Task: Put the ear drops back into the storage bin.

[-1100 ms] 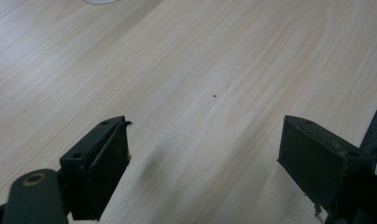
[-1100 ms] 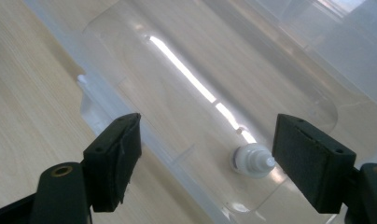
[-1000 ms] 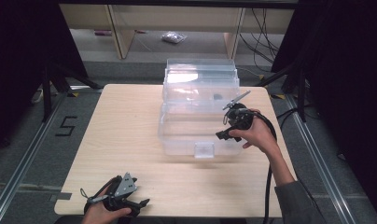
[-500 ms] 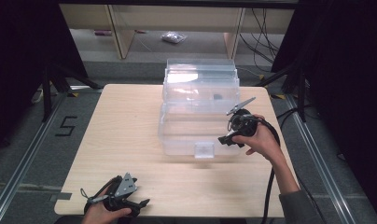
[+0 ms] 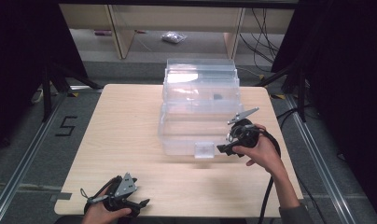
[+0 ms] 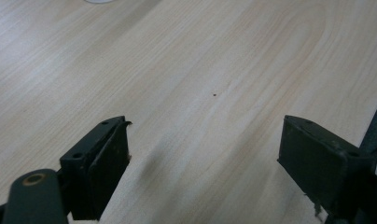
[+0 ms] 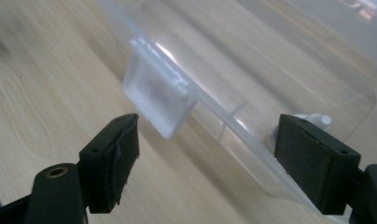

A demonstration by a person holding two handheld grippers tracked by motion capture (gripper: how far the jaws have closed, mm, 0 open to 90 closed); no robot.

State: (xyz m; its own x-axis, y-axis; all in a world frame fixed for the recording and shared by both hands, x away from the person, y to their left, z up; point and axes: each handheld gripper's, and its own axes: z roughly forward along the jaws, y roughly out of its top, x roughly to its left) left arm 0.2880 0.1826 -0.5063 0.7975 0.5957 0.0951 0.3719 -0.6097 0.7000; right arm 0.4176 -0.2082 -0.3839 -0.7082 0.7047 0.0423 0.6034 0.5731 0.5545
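A clear plastic box (image 5: 198, 112) with a lid stands on the middle of the wooden table (image 5: 121, 130). A square clear latch (image 5: 204, 150) hangs at its near edge. My right gripper (image 5: 222, 148) is held open at the box's near right corner, a little right of that latch. In the right gripper view the latch (image 7: 157, 95) lies just beyond the open jaws, nearer the left one, with the box's front wall (image 7: 270, 84) behind it. My left gripper (image 5: 142, 203) rests near the table's front left edge, open over bare wood (image 6: 200, 93), holding nothing.
A small dark object (image 5: 218, 96) shows inside the far part of the box. Beyond the table stands a shelf frame (image 5: 177, 18) with a bag (image 5: 171, 37) on the floor. Metal rails (image 5: 23, 158) run along both sides.
My right gripper has moved down and toward me along the box's right side, from near the top of the lid to the near right corner. The left gripper has stayed put.
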